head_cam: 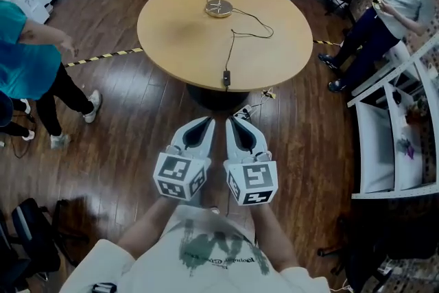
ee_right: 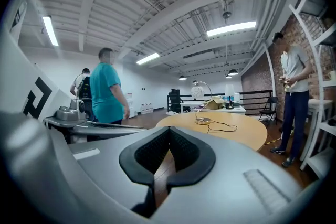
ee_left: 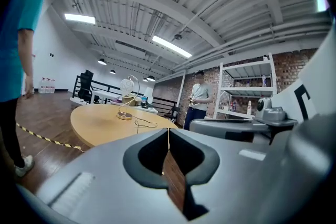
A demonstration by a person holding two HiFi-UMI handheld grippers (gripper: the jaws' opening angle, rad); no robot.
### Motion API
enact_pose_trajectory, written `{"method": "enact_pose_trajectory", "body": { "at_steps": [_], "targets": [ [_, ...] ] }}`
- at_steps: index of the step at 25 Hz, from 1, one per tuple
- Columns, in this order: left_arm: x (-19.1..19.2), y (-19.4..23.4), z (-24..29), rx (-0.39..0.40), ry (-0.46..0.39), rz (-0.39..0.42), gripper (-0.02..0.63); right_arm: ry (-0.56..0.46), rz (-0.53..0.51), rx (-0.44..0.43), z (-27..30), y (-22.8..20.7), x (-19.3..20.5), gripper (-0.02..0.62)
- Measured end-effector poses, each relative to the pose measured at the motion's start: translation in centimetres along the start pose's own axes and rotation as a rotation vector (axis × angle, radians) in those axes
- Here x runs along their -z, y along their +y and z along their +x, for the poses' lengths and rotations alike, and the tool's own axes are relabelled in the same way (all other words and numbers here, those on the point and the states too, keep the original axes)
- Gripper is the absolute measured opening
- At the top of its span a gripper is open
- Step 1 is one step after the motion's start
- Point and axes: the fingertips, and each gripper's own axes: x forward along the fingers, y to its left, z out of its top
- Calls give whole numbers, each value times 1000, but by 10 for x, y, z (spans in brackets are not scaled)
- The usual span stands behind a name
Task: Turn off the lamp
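The lamp [head_cam: 219,8] stands on the round table's [head_cam: 171,38] far side, its cord switch [head_cam: 226,78] at the table's near edge. The left gripper [head_cam: 204,123] and right gripper [head_cam: 236,123], jaws pressed together and empty, hover short of the table. The shirt print is too blurred to read.

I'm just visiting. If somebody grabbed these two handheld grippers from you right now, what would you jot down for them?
Left gripper, right gripper: both shut, empty, side by side over the floor, short of the round table.
Desk lamp: table's far side; its cord leads to a small dark box, probably the switch, near the near edge.
Done: nothing touched.
Left: step closer, press that box.
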Motion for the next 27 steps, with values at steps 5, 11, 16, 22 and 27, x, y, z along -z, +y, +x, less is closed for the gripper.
{"method": "enact_pose_trajectory", "body": {
  "at_steps": [5, 11, 16, 22, 27],
  "targets": [
    [0, -24, -36, -13, -19, 10, 5, -16, -11, -18, -37, 18, -1, 0],
    [-7, -45, -65, -27, -34, 40, 5, -43, -12, -32, -66, 29, -8, 0],
    [-7, -53, -86, -37, -36, 59, 6, -57, -1, -43, -81, 40, -9, 0],
    [-6, -60, -95, -30, -38, 73, 6, -65, -4, -56, -89, 48, -10, 0],
    [-7, -67, -96, -25, -42, 73, 5, -70, 7, -53, -96, 43, -7, 0]
  ]
}}
